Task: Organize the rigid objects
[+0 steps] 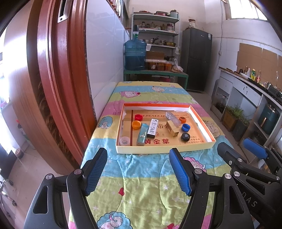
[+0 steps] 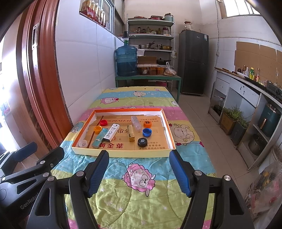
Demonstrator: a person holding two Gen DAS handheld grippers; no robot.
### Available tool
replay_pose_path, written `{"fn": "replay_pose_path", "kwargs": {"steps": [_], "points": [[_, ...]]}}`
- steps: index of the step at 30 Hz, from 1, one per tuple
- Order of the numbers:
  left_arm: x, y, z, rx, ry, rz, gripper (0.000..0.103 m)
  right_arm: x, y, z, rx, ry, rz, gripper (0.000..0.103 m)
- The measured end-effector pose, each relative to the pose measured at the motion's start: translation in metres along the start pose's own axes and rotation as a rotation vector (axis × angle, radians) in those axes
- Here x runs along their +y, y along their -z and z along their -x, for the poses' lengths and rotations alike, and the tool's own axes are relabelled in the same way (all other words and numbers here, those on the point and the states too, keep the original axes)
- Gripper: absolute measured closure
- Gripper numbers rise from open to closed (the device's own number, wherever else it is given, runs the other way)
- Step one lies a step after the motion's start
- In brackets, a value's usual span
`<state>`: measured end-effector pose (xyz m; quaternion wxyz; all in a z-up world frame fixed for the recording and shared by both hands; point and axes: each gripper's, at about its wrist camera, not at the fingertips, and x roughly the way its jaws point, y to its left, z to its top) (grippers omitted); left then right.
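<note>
Teal box [image 1: 142, 134] lengthwise, pointing away

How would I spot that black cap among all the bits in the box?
Find the shallow cardboard tray on the cartoon bedsheet. Look in its near right corner, just in front of the blue cap. The black cap is the only dark round piece there.

White tiled walls, pale tiled floor [image 2: 197, 112]. Red-brown wooden door [image 1: 58, 88] at left. Metal shelf rack [image 2: 151, 35], blue water jug [image 2: 126, 59] on green bench, dark fridge [image 2: 193, 61] at back. Counter [image 2: 246, 82] right. Daylight from high window [image 2: 238, 8].
</note>
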<state>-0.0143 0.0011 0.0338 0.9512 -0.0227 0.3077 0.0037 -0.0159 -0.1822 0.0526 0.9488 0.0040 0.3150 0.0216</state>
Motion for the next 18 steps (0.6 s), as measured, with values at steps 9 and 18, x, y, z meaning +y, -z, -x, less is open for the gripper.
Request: {"fn": "replay_pose_path", "kwargs": {"steps": [9, 18], "points": [[0.0004, 0.0032, -0.0024, 0.008, -0.003, 0.002, 0.028, 0.0001, -0.0001, 0.0001, 0.000, 0.000, 0.001, 0.033], [0.0008, 0.0061, -0.0044, 0.016, -0.013, 0.001, 0.028, -0.0046, 0.0038, -0.0015, 0.007, -0.002, -0.004, 0.033]]}}
